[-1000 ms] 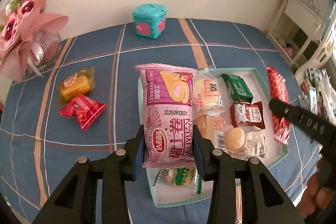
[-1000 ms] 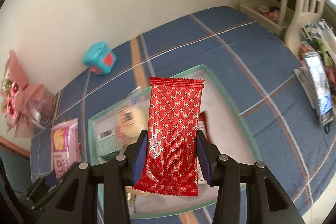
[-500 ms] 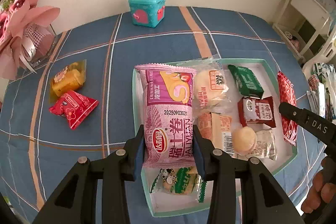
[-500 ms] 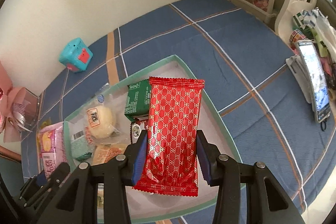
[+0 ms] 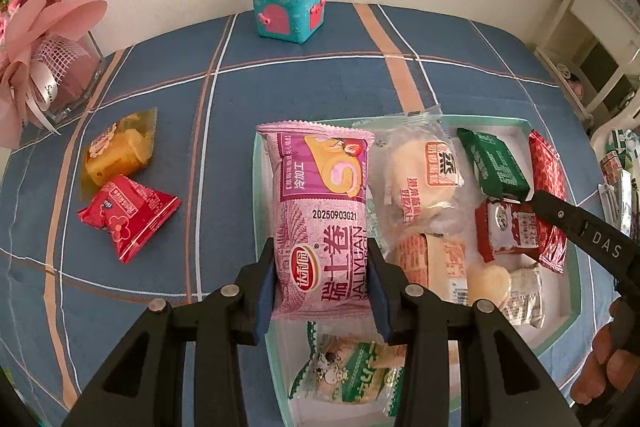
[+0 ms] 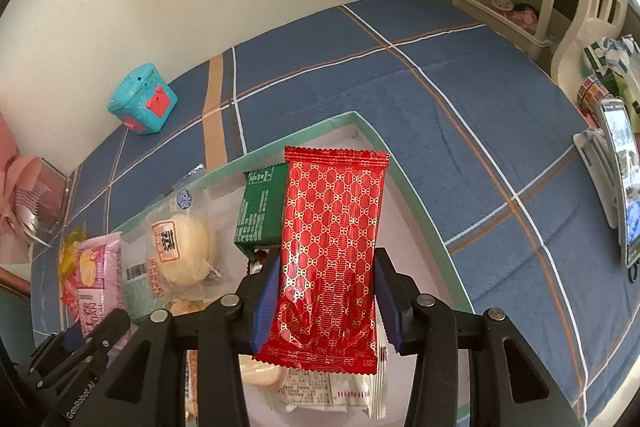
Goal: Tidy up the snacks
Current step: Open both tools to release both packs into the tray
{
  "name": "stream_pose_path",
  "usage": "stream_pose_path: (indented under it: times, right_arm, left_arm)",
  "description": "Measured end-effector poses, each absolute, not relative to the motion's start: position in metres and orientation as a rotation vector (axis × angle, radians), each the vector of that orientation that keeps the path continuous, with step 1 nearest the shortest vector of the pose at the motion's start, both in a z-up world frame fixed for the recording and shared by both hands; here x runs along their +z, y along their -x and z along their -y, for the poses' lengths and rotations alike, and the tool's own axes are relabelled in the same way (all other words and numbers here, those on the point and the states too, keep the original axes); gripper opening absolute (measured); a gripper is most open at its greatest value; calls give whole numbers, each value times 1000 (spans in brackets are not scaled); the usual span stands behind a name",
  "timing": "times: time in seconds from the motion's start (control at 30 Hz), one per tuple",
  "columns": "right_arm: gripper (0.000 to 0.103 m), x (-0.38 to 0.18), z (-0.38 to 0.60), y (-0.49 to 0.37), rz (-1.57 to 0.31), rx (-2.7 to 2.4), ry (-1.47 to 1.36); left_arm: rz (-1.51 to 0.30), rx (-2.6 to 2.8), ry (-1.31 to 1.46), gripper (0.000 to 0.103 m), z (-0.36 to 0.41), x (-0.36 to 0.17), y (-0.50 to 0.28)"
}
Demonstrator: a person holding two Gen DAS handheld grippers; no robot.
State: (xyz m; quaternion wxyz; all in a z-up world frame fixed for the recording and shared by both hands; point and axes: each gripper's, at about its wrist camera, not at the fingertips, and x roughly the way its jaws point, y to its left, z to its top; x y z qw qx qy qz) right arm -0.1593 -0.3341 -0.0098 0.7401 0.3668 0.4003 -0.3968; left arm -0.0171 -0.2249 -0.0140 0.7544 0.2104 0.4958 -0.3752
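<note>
- Pink wrapper first: the left gripper [image 5: 322, 281] is clamped on a pink Swiss-roll cake packet [image 5: 320, 203], its jaws pressing the packet's lower sides, and holds it over the left end of a mint-green tray [image 5: 558, 337].
- Red and gold next: the right gripper [image 6: 326, 297] is closed on a red gold-patterned packet [image 6: 332, 243], held upright over the tray's right part [image 6: 420, 211].
- Inside the tray lie a clear-wrapped pale bun [image 5: 420, 175], a green packet [image 5: 494, 165], a small red-and-white packet [image 5: 506, 229], an orange-printed wrapped cake [image 5: 434, 263], a round pale biscuit in clear wrap [image 5: 490, 281] and a green-and-white packet [image 5: 352, 371] at the near end.
- From the left wrist view the red gold-patterned packet [image 5: 546, 187] shows along the tray's right side, with the right gripper's black finger in front of it.
- Outside the tray, on the blue plaid cloth [image 5: 168, 267], a yellow wrapped snack [image 5: 116, 153] and a red pillow packet [image 5: 128, 215] lie touching each other, well left of the tray.
- Far back near the wall stands a teal box with pink hearts [image 5: 288, 5]; a pink bouquet [image 5: 36, 39] sits at the far left corner.
- On the right edge of the right wrist view a phone [image 6: 620, 179] leans on a white stand.
</note>
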Motion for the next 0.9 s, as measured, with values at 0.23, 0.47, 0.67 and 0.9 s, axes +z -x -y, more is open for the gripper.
stream_pose_path:
  times: [0.23, 0.47, 0.67, 0.9]
  right_arm:
    - [49, -14, 338, 154, -901, -887, -790]
    - [58, -12, 341, 156, -919, -897, -816]
    - [59, 5, 332, 155, -942, -902, -783]
    - [63, 28, 304, 145, -957, -852, -719]
  left_arm:
    - [-1098, -812, -476, 42, 231, -23, 15]
    - [-1107, -825, -475, 54, 233, -21, 16]
    - [-1116, -820, -452, 57, 226, -8, 14]
    - [-1127, -767, -383, 59, 203, 8, 2]
